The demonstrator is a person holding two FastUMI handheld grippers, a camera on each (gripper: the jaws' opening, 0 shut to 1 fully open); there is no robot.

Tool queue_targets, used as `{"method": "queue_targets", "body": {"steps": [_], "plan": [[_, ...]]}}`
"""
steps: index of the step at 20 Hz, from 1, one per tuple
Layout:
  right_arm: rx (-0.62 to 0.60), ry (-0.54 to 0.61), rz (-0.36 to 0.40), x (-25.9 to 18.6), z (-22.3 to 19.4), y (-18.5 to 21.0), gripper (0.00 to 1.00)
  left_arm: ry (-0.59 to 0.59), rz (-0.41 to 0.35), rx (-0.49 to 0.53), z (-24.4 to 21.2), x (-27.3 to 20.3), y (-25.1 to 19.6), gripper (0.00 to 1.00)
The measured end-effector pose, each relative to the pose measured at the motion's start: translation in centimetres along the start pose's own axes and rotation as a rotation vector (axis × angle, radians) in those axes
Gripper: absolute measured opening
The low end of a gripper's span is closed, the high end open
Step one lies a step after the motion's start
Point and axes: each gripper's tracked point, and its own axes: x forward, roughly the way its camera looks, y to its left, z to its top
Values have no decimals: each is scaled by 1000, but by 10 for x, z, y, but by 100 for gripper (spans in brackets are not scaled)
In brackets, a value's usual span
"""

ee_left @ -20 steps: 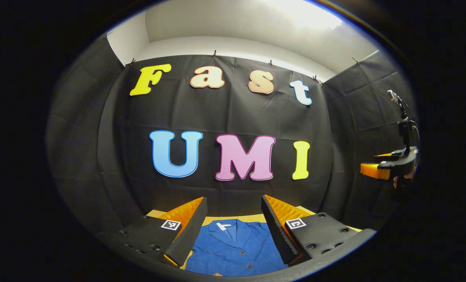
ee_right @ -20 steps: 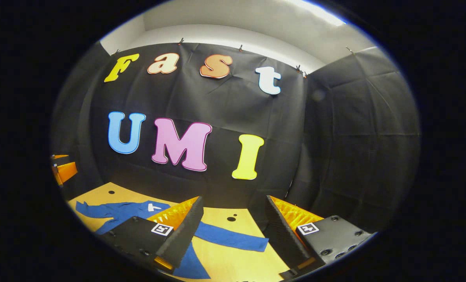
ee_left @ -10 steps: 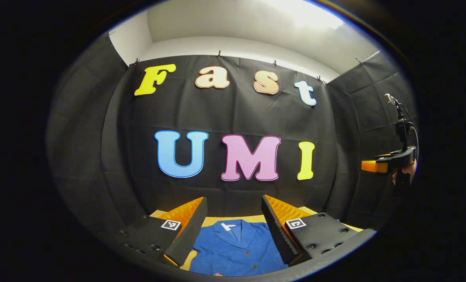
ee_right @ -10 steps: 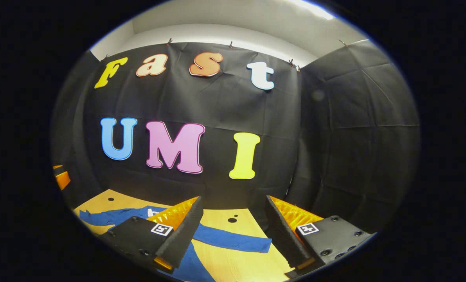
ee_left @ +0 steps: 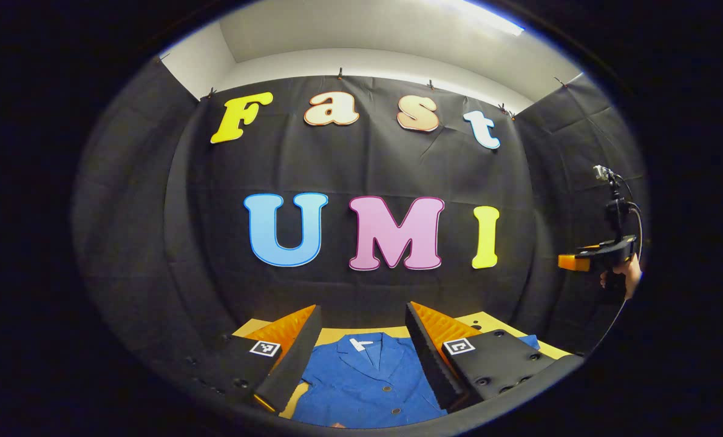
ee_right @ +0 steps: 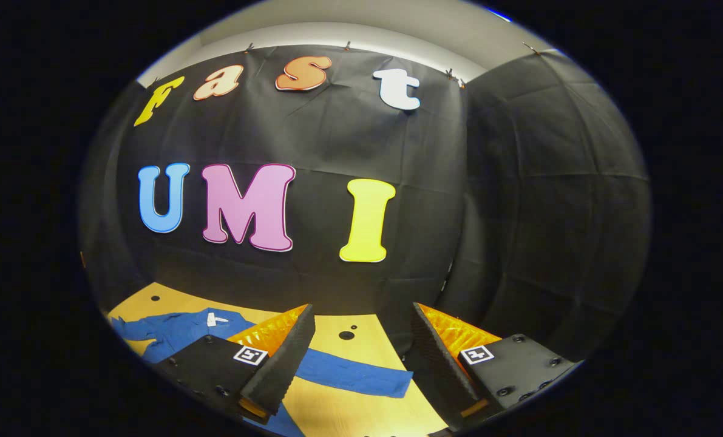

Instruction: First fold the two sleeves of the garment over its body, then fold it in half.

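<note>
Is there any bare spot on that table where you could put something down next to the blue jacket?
Yes: bare wooden table lies in front of the outstretched sleeve, and more behind it toward the black wall. The jacket covers the middle.

garment (ee_left: 367, 379) on table (ee_right: 361, 331) | sleeve (ee_right: 355, 373) right (spread flat)

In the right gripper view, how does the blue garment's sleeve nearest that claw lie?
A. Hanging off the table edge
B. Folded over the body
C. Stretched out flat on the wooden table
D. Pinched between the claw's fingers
C: the sleeve lies spread flat on the table, ahead of the open right claw.
</note>
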Motion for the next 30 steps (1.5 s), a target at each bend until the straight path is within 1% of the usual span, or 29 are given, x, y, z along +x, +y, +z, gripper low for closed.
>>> {"method": "queue_targets", "body": {"steps": [1,2,3,4,5,6,8,10,11,13,14,15,16,18,19,20,21,22,23,24,25,26,27,28,29,30], "plan": [[-10,21,-14,21,-17,-11,96,1,11,2,2,6,-4,80],[-21,53,-30,38,-37,-23,99,10,19,11,3,12,-9,80],[-16,93,-37,57,-65,-32,99,17,31,25,4,16,-13,80],[4,154,-41,77,-99,-38,99,24,44,39,4,21,-16,80],[37,236,-42,88,-133,-42,99,37,56,50,2,28,-19,80],[52,293,-40,99,-164,-45,100,55,68,57,-1,35,-23,80],[73,404,-66,125,-226,-64,100,94,96,44,-9,48,-32,80],[93,539,-91,129,-286,-75,100,98,107,-3,-8,59,-46,80],[95,589,-106,130,-308,-83,100,95,113,-24,-7,64,-52,80],[115,686,-107,130,-353,-88,100,118,134,-42,-13,70,-59,80],[132,745,-104,125,-373,-86,97,144,146,-36,-17,72,-62,80],[156,789,-95,122,-386,-85,100,160,155,-24,-20,73,-64,80],[184,818,-97,119,-394,-84,96,164,157,-11,-19,75,-67,80],[217,816,-135,120,-395,-93,97,173,161,13,-20,79,-72,80],[222,814,-157,117,-398,-94,100,179,162,21,-21,80,-75,80],[232,820,-175,116,-403,-95,100,184,156,29,-21,83,-80,80],[239,841,-180,113,-406,-95,96,185,144,37,-22,85,-86,80],[232,811,-191,121,-404,-99,100,187,134,45,-22,87,-91,80],[208,841,-218,114,-411,-108,95,191,126,48,-25,89,-96,80],[198,831,-227,117,-407,-111,83,195,114,44,-27,92,-100,80],[199,828,-207,118,-405,-107,75,193,100,34,-29,94,-107,80],[223,854,-179,117,-412,-101,72,189,86,24,-29,96,-112,80],[273,860,-204,114,-408,-99,55,191,77,20,-30,97,-115,80],[302,838,-194,122,-399,-98,37,192,70,25,-28,97,-117,80],[321,862,-189,123,-404,-95,19,184,61,34,-26,97,-120,80],[337,863,-179,121,-401,-92,2,172,52,46,-22,96,-121,80]]}}
